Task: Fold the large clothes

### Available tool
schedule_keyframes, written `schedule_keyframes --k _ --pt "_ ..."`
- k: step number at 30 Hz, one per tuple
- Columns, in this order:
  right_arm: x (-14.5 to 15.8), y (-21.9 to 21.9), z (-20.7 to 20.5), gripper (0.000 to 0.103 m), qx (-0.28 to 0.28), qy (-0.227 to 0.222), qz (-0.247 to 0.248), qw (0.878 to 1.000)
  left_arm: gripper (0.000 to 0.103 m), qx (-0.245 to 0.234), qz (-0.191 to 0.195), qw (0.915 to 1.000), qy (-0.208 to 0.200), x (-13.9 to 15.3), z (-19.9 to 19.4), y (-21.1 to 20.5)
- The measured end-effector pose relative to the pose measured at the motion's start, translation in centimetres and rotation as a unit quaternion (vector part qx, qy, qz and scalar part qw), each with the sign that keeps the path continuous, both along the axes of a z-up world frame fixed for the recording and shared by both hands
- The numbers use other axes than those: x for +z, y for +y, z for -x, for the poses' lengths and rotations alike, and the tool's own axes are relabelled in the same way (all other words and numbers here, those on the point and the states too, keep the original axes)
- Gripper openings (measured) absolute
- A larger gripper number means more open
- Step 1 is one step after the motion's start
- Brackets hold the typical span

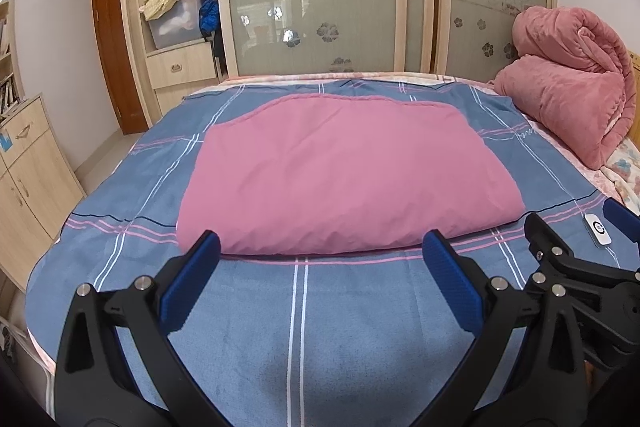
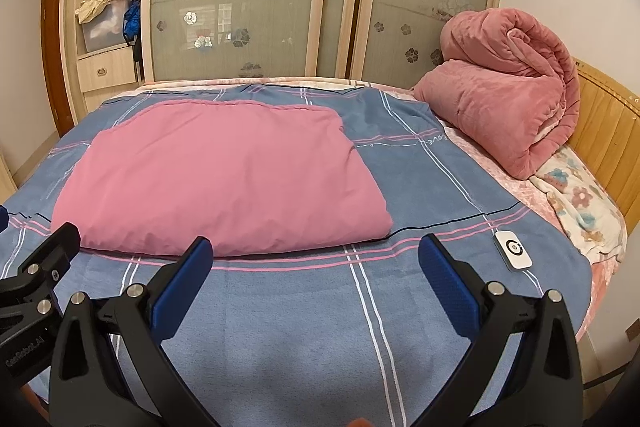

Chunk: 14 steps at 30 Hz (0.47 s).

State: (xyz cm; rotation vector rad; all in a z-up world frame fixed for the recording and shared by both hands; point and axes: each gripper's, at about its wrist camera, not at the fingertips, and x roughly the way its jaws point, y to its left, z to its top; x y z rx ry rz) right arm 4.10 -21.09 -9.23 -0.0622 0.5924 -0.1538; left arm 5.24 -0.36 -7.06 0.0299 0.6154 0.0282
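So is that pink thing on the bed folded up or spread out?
Folded. The pink cloth lies as a thick, neat rectangle with a rounded fold along its near edge.

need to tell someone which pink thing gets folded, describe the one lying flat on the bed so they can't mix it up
Start at the bed's blue plaid sheet. In its middle lies the pink folded cloth, flat and smooth, just beyond both open grippers. Unlike the fluffy pink quilt rolled up by the wooden headboard, it is thin, unquilted and lies in a low rectangle.
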Motion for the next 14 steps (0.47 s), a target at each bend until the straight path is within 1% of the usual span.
schedule_keyframes --k 6,10,14 --pt "-0.1 0.02 -0.01 0.102 0.001 0.001 0.0 1.0 0.101 0.001 -0.004 1.0 0.0 -0.24 -0.22 0.1" --pt "0.04 -0.27 0.09 0.102 0.005 -0.005 -0.009 1.0 0.101 -0.001 0.01 0.9999 0.005 -0.35 -0.27 0.38" --pt "0.34 -0.21 0.54 0.102 0.008 -0.017 -0.01 1.0 0.101 -0.002 0.015 0.9999 0.008 -0.73 -0.31 0.63"
